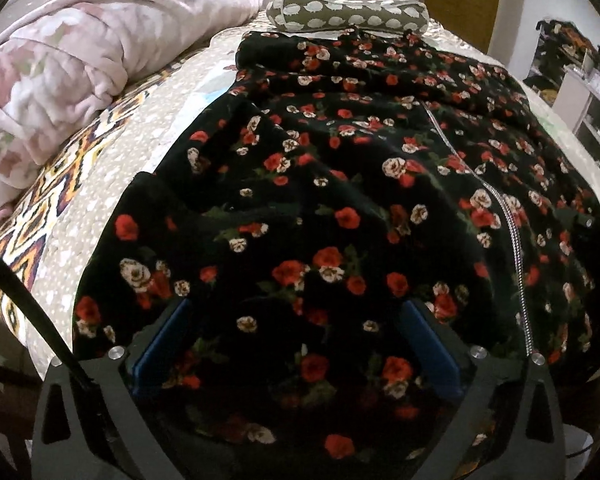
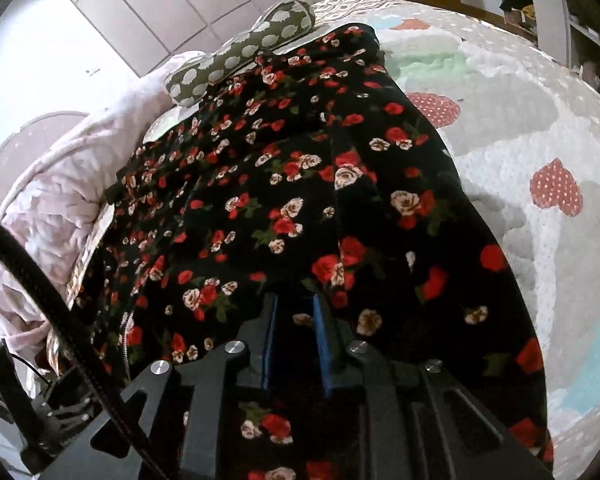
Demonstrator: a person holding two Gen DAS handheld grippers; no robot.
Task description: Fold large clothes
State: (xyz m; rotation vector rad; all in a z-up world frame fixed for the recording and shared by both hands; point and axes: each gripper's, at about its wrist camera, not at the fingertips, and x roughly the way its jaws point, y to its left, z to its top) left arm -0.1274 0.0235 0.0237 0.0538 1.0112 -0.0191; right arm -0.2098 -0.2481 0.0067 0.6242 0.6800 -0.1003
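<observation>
Jaws spread wide on the left gripper (image 1: 296, 344), narrowed without clearly pinching on the right gripper (image 2: 296, 340), both poised over the floral garment (image 1: 340, 200), seemingly to seize its hem.

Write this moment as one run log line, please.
stage: pre-fold | floral garment: spread on bed | left gripper: open above hem | right gripper: narrow, grip unclear
</observation>
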